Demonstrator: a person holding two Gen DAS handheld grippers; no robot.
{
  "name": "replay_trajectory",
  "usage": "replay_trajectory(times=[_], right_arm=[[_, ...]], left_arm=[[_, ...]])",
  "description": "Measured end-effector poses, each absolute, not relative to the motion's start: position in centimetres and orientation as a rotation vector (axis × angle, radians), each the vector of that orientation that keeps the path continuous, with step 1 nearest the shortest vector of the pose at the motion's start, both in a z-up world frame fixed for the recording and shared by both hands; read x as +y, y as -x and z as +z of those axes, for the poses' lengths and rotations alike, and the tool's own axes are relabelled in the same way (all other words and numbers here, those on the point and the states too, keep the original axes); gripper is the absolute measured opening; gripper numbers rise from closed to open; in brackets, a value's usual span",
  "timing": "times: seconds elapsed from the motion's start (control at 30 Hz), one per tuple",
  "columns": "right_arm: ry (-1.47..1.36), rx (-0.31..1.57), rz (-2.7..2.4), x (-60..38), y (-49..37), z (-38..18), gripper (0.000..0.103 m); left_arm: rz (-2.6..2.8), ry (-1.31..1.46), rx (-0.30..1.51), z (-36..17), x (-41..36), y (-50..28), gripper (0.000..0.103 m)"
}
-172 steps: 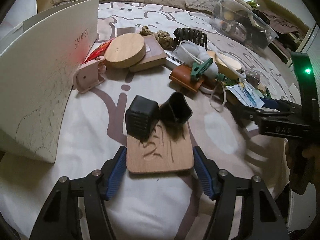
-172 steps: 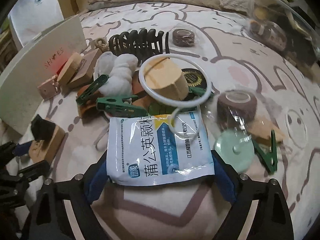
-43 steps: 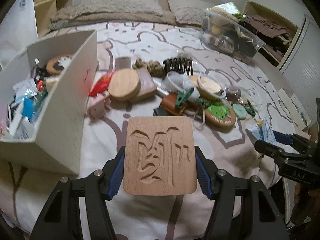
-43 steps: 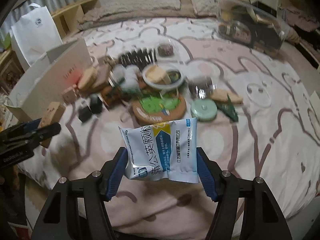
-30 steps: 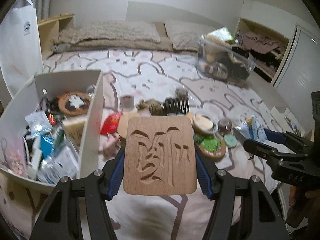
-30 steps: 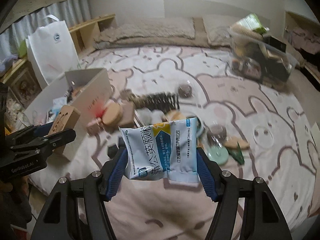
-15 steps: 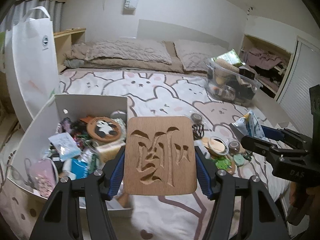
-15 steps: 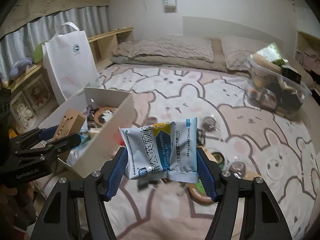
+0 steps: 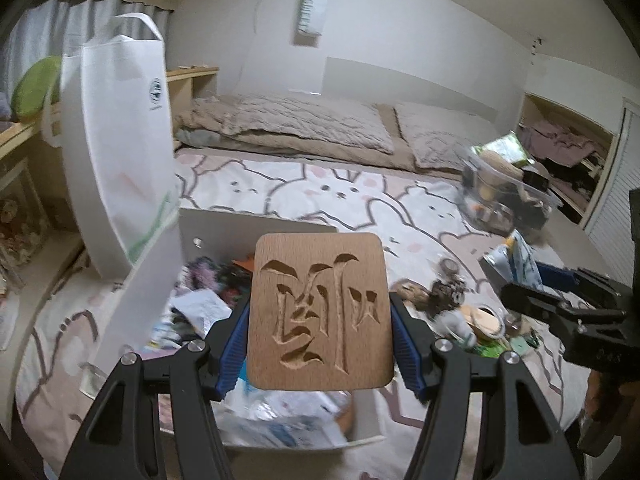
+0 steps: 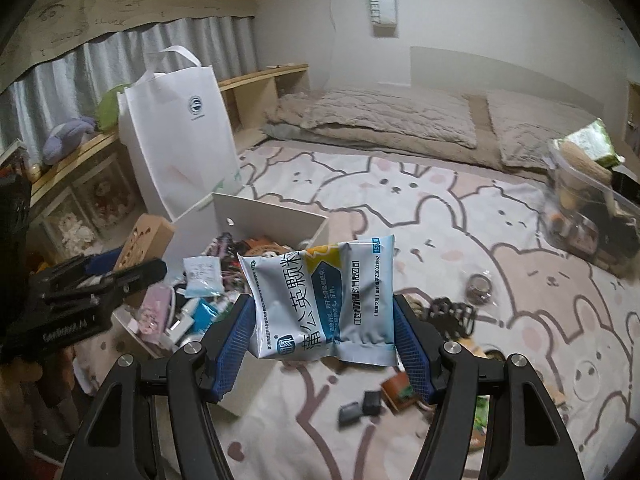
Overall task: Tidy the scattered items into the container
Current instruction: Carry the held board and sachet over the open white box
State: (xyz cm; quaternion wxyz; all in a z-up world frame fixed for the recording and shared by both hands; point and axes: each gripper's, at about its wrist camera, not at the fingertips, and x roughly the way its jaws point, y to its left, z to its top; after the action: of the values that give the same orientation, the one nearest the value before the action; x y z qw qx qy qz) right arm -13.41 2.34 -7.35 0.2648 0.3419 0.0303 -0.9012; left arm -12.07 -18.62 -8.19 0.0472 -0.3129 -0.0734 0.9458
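My left gripper (image 9: 320,350) is shut on a carved wooden board (image 9: 318,312), which it holds in the air above the white open box (image 9: 256,228). The box is crowded with several small items. My right gripper (image 10: 324,344) is shut on a white and blue medicine sachet (image 10: 320,300), raised over the bed just right of the same box (image 10: 276,216). In the right wrist view the left gripper (image 10: 96,280) with the board (image 10: 144,240) shows at the left, over the box. In the left wrist view the right gripper (image 9: 552,292) with the sachet (image 9: 516,260) shows at the right.
Scattered items stay on the bunny-print bedspread (image 10: 460,208): a black hair claw (image 10: 452,312), a tape roll (image 10: 478,288), small black caps (image 10: 360,404), a round wooden lid (image 9: 484,318). A white tote bag (image 10: 180,132) stands behind the box. A clear bin (image 10: 588,204) sits far right.
Both grippers have risen and swung left, carrying the board and the sachet from over the scattered pile to the white box. Neither grip has changed.
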Motion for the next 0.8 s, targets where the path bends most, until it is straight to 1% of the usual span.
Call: replay_trajectory(times=[0.3, 0.5, 0.8], right_arm=[[-0.919, 0.086, -2.367, -0.5, 15.4, -7.6, 0.068], [-0.944, 0.100, -2.320, -2.0, 17.4, -8.4, 0.068], [-0.989, 0.105, -2.240, -4.3, 20.6, -9.5, 0.068]], left_arm=[[2.953, 0.959, -0.214, -7.3, -22.3, 15.0, 0.063], [2.951, 1.004, -0.222, -8.1, -23.6, 18.1, 0.063], [2.923, 1.123, -0.288, -9.3, -25.2, 22.3, 0.063]])
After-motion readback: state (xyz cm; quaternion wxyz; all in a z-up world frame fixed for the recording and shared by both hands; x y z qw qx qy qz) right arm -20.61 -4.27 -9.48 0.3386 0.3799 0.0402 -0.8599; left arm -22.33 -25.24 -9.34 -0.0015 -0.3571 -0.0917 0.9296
